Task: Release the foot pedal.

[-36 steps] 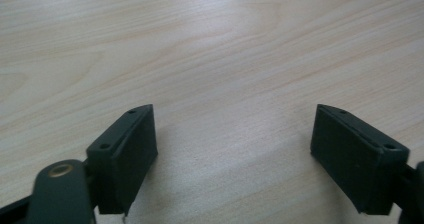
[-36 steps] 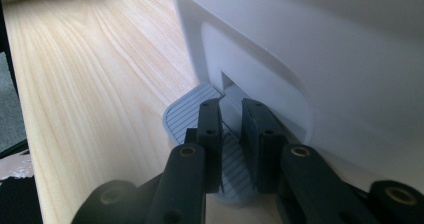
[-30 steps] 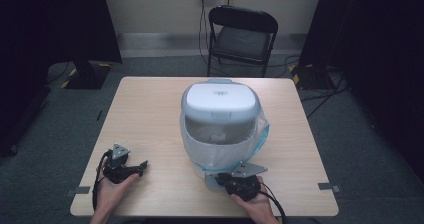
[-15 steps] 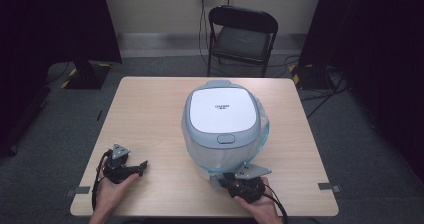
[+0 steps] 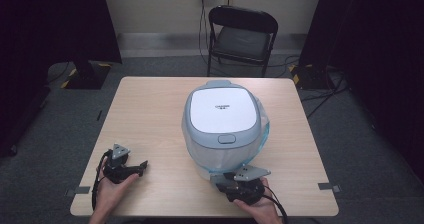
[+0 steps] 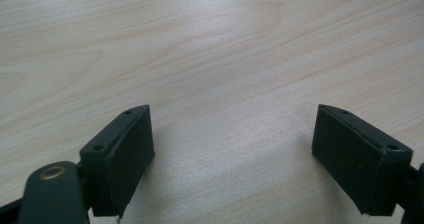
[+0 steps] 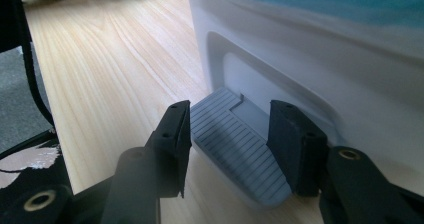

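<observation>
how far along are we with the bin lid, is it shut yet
Done: the lid is down on the bin; a second ago it was up. In hand: the right gripper has just been opening its fingers, with the pedal between them, apparently let go. Left: pulling that gripper clear. The left gripper rests open over the table.

Glossy plastic cooker (image 5: pixel 222 116); matt, seemingly wood-grain table (image 5: pixel 150 114).

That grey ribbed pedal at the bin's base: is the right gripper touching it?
Cannot tell. In the right gripper view the gripper has just been opening, jaws straddling the pedal; no plain gap or contact.
</observation>
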The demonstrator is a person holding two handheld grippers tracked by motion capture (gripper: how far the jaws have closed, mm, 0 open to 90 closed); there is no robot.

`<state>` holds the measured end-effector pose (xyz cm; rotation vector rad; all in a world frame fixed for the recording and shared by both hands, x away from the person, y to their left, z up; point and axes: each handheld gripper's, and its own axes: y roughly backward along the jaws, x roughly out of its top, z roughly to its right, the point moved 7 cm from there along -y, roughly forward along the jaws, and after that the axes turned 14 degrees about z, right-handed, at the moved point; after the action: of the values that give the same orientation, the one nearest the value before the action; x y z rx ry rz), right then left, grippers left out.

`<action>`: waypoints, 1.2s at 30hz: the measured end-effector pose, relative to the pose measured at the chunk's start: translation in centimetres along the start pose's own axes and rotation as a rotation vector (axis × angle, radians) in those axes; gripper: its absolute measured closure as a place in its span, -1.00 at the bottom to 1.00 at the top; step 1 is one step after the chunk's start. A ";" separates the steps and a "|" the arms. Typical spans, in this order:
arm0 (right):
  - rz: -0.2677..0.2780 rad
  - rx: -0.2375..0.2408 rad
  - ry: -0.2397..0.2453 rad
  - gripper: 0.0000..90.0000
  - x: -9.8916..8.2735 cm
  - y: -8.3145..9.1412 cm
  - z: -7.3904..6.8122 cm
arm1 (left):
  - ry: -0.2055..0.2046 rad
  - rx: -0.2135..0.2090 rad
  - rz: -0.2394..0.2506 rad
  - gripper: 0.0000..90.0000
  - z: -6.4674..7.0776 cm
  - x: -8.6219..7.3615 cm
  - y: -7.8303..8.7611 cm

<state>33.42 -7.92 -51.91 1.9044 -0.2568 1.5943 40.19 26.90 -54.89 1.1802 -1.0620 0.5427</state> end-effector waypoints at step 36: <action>0.048 -0.377 -0.172 -0.06 -0.2 8.1 12.4 | -0.003 -0.001 -0.002 -0.64 0.0 0.0 0.0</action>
<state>39.19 -21.43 -50.12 1.7467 -0.6334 1.3017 40.20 26.94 -54.89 1.1815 -1.0635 0.5396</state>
